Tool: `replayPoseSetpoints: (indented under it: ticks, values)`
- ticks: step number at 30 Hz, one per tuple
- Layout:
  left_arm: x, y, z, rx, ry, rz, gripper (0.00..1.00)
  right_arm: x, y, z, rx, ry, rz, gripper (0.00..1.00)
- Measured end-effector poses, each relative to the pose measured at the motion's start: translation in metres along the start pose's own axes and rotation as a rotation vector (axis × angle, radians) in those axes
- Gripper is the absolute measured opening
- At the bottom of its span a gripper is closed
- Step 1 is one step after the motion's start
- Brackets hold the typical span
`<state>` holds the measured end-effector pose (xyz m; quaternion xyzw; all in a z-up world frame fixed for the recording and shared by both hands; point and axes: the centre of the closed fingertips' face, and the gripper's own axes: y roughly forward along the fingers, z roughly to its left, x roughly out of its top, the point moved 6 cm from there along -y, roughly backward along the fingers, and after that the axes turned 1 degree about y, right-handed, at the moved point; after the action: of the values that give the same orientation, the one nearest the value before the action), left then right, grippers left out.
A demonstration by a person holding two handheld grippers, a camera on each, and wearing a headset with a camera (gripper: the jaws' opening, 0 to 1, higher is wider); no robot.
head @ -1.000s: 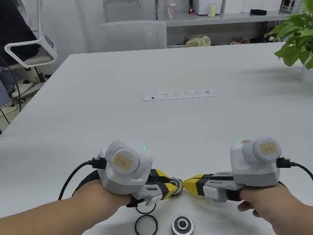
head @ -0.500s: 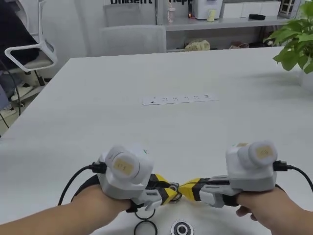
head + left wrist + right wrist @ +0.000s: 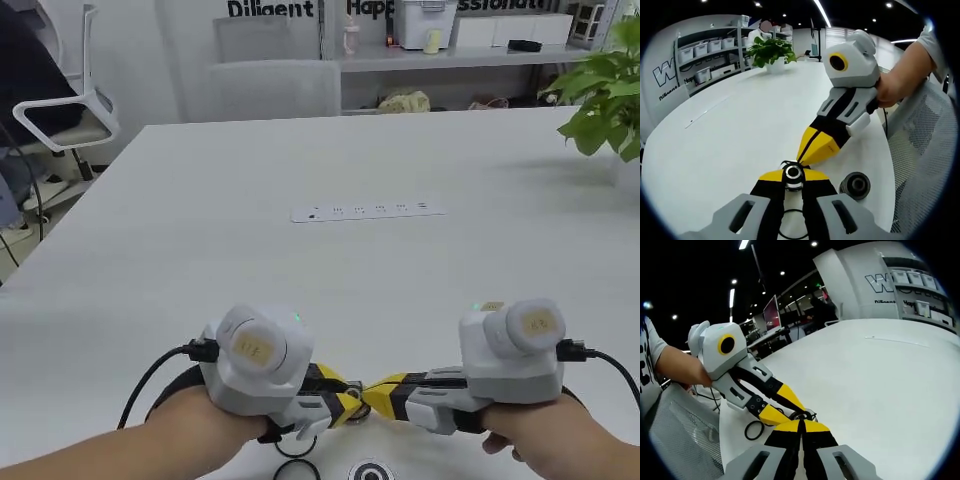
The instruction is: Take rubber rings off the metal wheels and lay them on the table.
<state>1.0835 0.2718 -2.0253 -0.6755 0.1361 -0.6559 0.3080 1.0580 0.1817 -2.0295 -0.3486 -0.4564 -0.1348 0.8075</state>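
- Left gripper (image 3: 793, 181): jaws closed on a metal wheel (image 3: 793, 172), one yellow tip on each side of it. The wheel's bright hub faces the left gripper view.
- Right gripper (image 3: 801, 426): jaws pressed together with only a thin line between them. Their tips nip the black rubber ring (image 3: 804, 415) at the wheel's rim.
- In the head view the two grippers meet tip to tip, low and centre, just above the table (image 3: 300, 290). A hand holds each one from behind.
- In the left gripper view the right gripper comes in from the upper right. Its closed point touches the far edge of the held wheel.
- Second wheel (image 3: 855, 185): lies flat on the table just beside the held one, on the person's side, apart from both grippers.
- Loose ring (image 3: 754, 430): a black ring lying flat on the table, under the left gripper and near the second wheel.
- Farther out, a white power strip (image 3: 367, 211) lies mid-table, well apart from the work.
- A green plant (image 3: 600, 95) stands at the far right corner of the table, and a white chair (image 3: 65, 105) stands off its left side.
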Motion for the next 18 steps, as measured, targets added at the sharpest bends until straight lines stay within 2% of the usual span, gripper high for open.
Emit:
replayPoseSetpoints:
  ticks: [2,3,4,5,6,14,18]
  values:
    - [0.0,0.0,0.0,0.0,0.003,0.002,0.07,0.002,0.001,0.002,0.012,-0.004,-0.01,0.0]
    - [0.0,0.0,0.0,0.001,0.003,0.002,0.07,0.004,0.002,0.008,0.048,-0.001,-0.017,0.0]
    - [0.0,0.0,0.0,0.002,0.0,0.003,0.07,0.01,0.003,0.007,0.033,-0.031,-0.054,0.0]
    - [0.001,0.001,0.0,0.002,0.0,0.002,0.07,0.007,0.001,0.011,0.043,-0.012,-0.029,0.0]
    - [0.001,0.001,0.0,0.002,-0.002,0.001,0.07,0.007,0.002,0.01,0.036,-0.016,-0.025,0.0]
    - [0.002,0.001,0.001,0.0,-0.002,-0.005,0.07,0.005,0.0,0.002,0.02,-0.013,-0.028,0.0]
    - [0.003,0.001,0.001,-0.006,0.003,0.004,0.07,0.005,-0.001,0.003,0.027,0.0,-0.032,0.0]
